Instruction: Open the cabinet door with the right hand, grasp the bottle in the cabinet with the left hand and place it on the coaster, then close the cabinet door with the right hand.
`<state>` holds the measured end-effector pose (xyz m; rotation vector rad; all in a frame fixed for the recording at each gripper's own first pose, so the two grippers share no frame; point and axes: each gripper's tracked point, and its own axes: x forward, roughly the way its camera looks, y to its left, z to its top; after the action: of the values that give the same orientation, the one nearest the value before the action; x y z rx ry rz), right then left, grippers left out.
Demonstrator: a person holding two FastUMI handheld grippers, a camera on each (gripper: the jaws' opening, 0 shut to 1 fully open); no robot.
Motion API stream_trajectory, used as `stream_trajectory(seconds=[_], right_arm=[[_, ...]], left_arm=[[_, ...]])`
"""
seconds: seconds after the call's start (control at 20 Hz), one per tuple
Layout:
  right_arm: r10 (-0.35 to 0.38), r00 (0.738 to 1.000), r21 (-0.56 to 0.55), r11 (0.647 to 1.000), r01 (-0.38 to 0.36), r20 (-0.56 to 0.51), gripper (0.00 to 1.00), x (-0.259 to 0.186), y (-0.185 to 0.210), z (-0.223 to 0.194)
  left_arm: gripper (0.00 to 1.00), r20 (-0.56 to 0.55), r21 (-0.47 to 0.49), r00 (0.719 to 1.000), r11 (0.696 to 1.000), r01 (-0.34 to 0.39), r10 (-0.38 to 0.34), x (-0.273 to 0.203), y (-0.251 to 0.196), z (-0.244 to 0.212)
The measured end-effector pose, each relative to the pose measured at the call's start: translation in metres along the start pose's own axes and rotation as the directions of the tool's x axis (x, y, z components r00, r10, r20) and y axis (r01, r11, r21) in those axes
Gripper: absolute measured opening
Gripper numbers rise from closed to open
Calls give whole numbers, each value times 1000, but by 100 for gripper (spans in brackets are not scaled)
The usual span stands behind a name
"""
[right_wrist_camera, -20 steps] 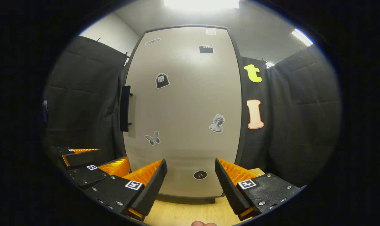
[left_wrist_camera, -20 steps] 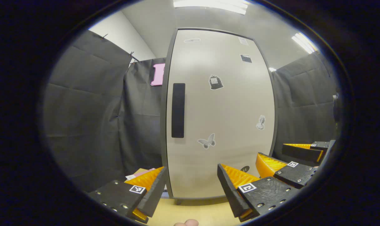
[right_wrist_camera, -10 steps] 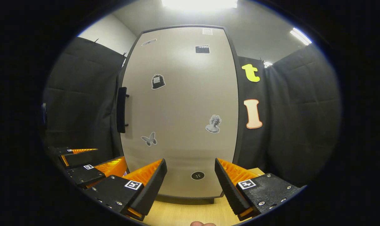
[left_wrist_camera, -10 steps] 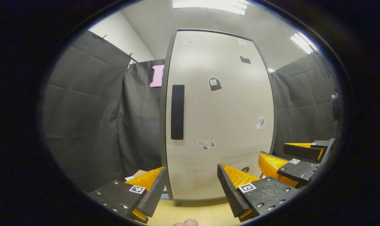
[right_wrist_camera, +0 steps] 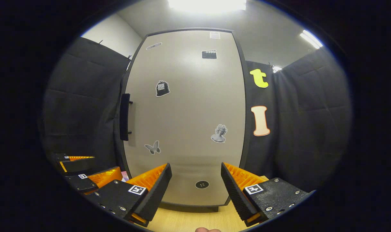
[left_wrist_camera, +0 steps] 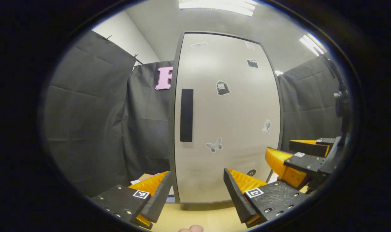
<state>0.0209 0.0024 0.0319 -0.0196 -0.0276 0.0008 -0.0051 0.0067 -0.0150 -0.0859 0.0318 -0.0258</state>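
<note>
Closed cabinet door point(left_wrist_camera: 227, 122) blocks both empty, spread grippers; stickers dot it

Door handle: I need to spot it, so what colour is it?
Black, a vertical bar; the handle shows best in the left gripper view.

Beige cabinet door point(left_wrist_camera: 227, 122), black handle point(left_wrist_camera: 186, 115), monochrome stickers point(left_wrist_camera: 214, 145).

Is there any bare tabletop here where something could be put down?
Yes: a bare strip of wooden table runs in front of the closed cabinet. It is tight, bordered by the open right tongs, with the left tongs crowding one side.
</note>
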Motion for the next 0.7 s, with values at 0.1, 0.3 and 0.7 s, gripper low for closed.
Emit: stream_trajectory(seconds=[0.1,0.3,0.7], right_arm=[[16,1000,-6,1000,-16,15,95,7,7,10],[65,997,-37,997,-63,37,95,25,35,30],[211,972,-80,976,-203,107,95,61,131,69]], left_arm=[[91,-5,16,1000,1000,-17,17,-8,11,-4],[91,-37,20,998,998,-59,59,-35,38,-23],[91,-112,20,979,985,-171,172,-94,95,-60]])
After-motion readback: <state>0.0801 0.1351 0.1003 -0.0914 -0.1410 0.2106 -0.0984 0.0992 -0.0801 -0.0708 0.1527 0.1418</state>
